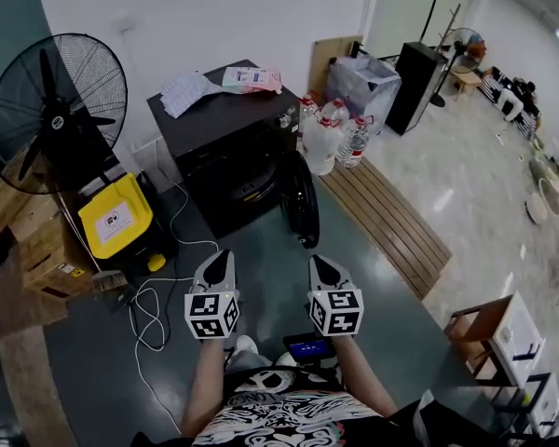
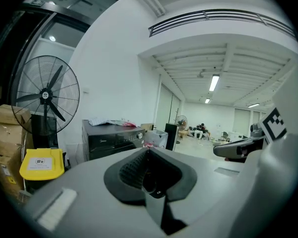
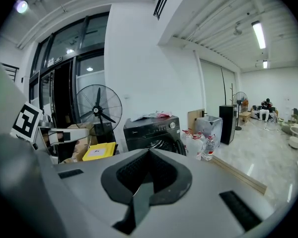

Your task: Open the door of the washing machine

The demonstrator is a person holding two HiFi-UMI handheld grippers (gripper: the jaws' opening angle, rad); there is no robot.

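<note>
A black front-loading washing machine (image 1: 225,152) stands against the white wall, ahead of me. Its round door (image 1: 300,199) is swung out to its right side, and the drum opening shows. In the head view both grippers hang side by side over the grey floor, well short of the machine. My left gripper (image 1: 221,259) is shut with nothing in it, and so is my right gripper (image 1: 320,264). The left gripper view shows the closed jaws (image 2: 148,151) pointing at the machine (image 2: 111,137). The right gripper view shows its closed jaws (image 3: 149,153) below the machine (image 3: 151,129) and its door (image 3: 181,146).
A large black fan (image 1: 56,101), a yellow machine (image 1: 116,217) and cardboard boxes (image 1: 33,250) stand left of the washer. Water bottles (image 1: 334,138) and a wooden slat platform (image 1: 387,222) lie to its right. A white cable (image 1: 158,296) trails on the floor. Papers (image 1: 219,84) lie on the washer's top.
</note>
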